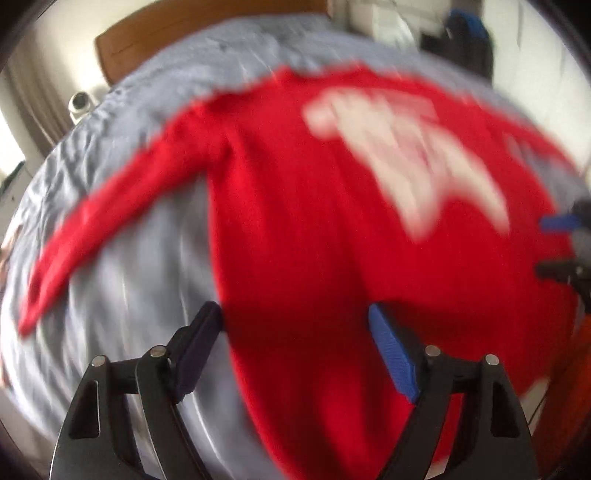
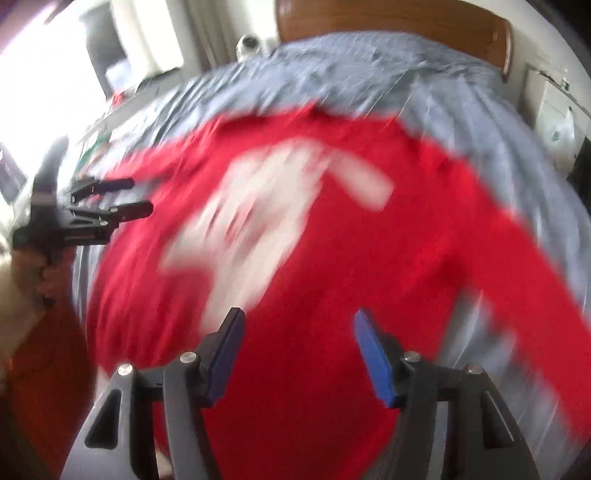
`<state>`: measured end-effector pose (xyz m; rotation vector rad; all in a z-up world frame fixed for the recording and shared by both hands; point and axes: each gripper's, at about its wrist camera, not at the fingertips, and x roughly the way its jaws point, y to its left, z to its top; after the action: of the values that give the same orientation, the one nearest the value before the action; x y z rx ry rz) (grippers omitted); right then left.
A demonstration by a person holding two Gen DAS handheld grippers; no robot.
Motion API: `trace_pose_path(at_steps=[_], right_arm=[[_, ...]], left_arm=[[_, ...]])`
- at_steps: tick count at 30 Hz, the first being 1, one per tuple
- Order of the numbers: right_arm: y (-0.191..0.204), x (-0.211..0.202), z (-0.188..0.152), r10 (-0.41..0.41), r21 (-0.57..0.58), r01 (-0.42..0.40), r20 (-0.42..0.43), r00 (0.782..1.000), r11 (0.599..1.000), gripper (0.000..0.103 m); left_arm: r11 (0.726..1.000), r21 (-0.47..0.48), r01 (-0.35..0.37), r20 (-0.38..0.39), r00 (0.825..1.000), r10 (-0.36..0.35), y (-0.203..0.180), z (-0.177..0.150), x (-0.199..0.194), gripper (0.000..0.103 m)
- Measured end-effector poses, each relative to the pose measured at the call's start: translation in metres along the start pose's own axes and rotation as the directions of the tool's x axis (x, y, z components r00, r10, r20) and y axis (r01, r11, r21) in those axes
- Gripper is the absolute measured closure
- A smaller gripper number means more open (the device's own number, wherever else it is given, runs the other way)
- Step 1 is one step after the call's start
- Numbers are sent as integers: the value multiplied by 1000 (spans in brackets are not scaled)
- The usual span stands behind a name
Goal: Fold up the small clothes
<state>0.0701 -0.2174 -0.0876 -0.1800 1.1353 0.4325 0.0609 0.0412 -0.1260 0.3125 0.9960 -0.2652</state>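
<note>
A red long-sleeved shirt [image 1: 314, 229] with a white print lies spread on a grey bedsheet [image 1: 122, 280], sleeves out to the sides. It also shows in the right wrist view [image 2: 332, 258]. Both views are blurred by motion. My left gripper [image 1: 295, 314] is open and empty, its jaws wide apart above the shirt's lower left edge. My right gripper [image 2: 299, 321] is open and empty above the shirt's lower middle. The left gripper also shows at the left of the right wrist view [image 2: 136, 195], open. The right gripper shows at the right edge of the left wrist view [image 1: 554, 243].
A wooden headboard [image 2: 399, 22] stands at the far end of the bed. A small white camera-like object [image 1: 79, 103] sits beside the bed near curtains. White furniture [image 2: 554, 110] stands to the right of the bed. The sheet [image 2: 369, 74] is wrinkled.
</note>
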Motion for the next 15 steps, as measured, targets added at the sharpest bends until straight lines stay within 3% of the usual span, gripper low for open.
trace_pose_path(at_steps=[3,5,8,10,12,15], right_arm=[[30,-4,-59,-173,-49,173,1,985,984,32],[37,-8,-91,-261,-36,259,-59,964,965,29],[30,-21,-111,-240,72,249,-115,964,966,30],[27,-42,-107,-268,124,272,-54,962,954,30],[24,-68,-95,-281,176,265,71,957,948,29],[23,-82,-65,-287,186,249,222,932,950,24]], left_arm=[[993,96,-68,-38,997,72,-14,-35,-10,15],[993,99,-69,-67,995,76,-11,-50,-17,15],[995,79,-57,-51,997,62,-6,-55,-33,15],[998,35,-51,15,999,51,1,-48,-49,15],[998,-39,-48,98,994,52,13,-30,-62,10],[986,-156,-53,162,984,78,31,2,-62,7]])
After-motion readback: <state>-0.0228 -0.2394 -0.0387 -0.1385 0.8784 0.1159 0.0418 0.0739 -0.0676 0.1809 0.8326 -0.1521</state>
